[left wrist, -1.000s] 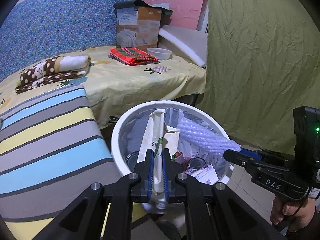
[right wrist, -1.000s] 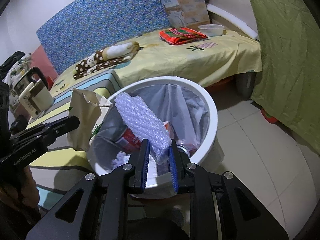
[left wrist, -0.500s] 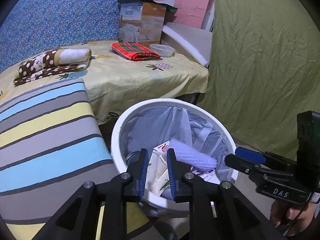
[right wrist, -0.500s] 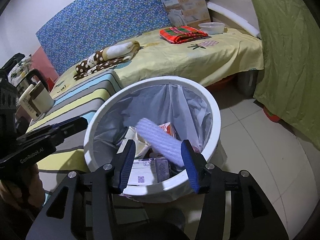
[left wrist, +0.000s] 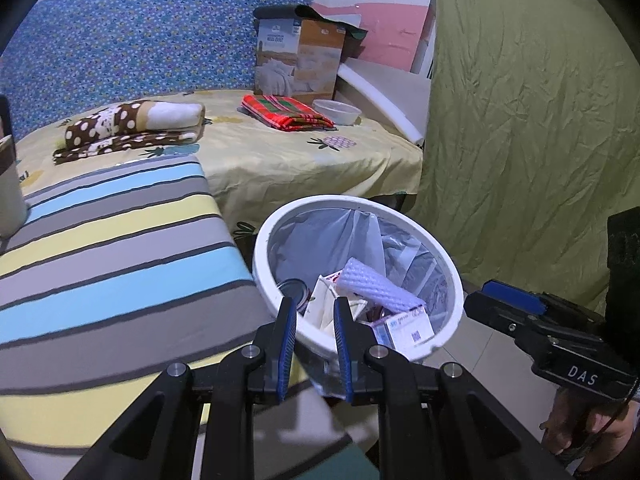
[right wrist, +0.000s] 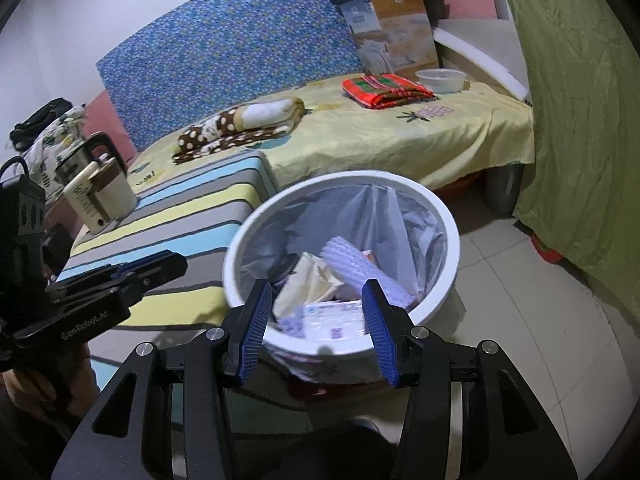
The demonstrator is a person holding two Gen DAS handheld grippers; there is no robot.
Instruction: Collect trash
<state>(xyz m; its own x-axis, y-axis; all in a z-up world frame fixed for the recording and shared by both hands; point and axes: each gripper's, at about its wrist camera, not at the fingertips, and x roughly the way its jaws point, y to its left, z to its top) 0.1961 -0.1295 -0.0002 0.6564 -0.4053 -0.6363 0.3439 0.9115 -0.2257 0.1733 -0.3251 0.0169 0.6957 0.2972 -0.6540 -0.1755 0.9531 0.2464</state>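
Left wrist view: our left gripper [left wrist: 316,322] has parted, empty; our right gripper [right wrist: 316,320] gapes wide, empty. Lilac bubble-wrap roll [left wrist: 378,285] lies inside the round white plastic bin [left wrist: 454,276] at twelve o'clock.

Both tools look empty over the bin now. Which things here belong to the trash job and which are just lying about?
Job:
- white bin
- bubble wrap roll in it
- paper bag in it
- small box in it
- left tool, open
- right tool, open

Lying about:
- kettle
- plaid cloth
- spotted blanket
- plastic bowl
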